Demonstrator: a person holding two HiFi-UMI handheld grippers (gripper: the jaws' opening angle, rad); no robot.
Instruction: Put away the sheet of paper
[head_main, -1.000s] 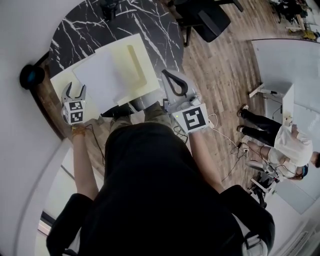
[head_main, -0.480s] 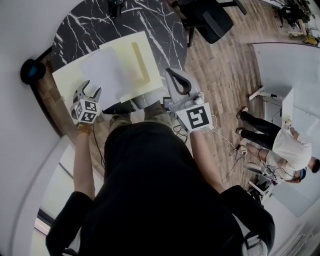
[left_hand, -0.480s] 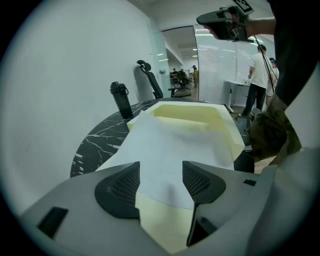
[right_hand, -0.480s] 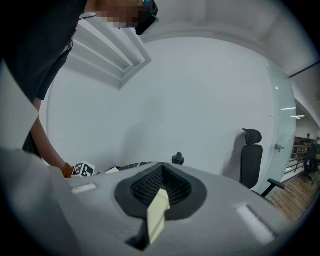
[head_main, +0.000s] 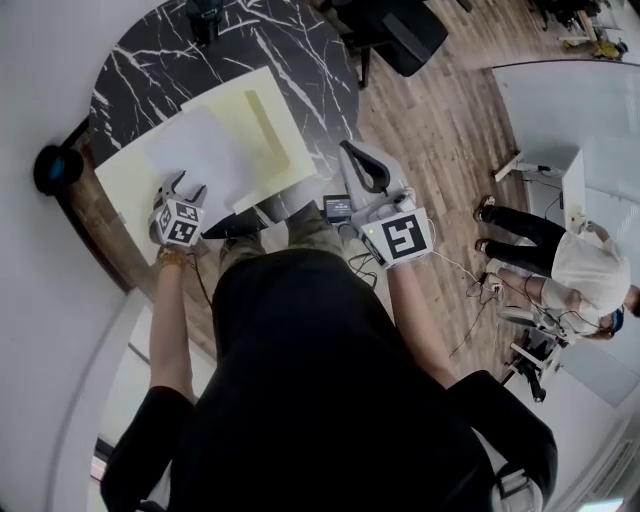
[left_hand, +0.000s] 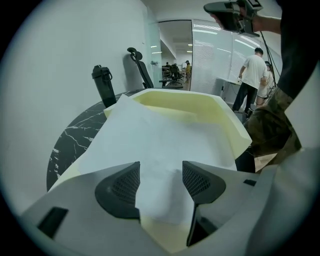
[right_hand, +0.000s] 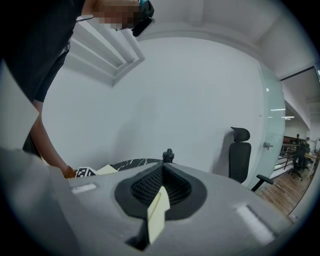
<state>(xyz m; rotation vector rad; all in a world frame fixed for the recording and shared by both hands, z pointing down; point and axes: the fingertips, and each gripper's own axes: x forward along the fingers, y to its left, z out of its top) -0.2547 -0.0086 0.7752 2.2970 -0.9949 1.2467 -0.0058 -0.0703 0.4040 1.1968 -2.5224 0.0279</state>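
A white sheet of paper (head_main: 205, 155) lies on an open pale yellow folder (head_main: 270, 120) on the round black marble table (head_main: 300, 50). My left gripper (head_main: 186, 184) is open at the sheet's near edge. In the left gripper view the paper (left_hand: 160, 140) runs between and under the two jaws of the left gripper (left_hand: 160, 172), with the folder (left_hand: 175, 100) behind it. My right gripper (head_main: 348, 150) is shut and held up off the table's right edge, apart from the folder. In the right gripper view a pale yellow sliver shows in the slit of the right gripper (right_hand: 162, 167); what it is I cannot tell.
A black bottle (head_main: 205, 15) stands at the table's far side. A black office chair (head_main: 400, 30) sits beyond the table on the wood floor. A round black object (head_main: 50, 168) lies at the left by the wall. People (head_main: 560, 270) stand by white tables at the right.
My left gripper has moved from the folder's left edge to the right, up to the near edge of the sheet. The right gripper has stayed about where it was, shut.
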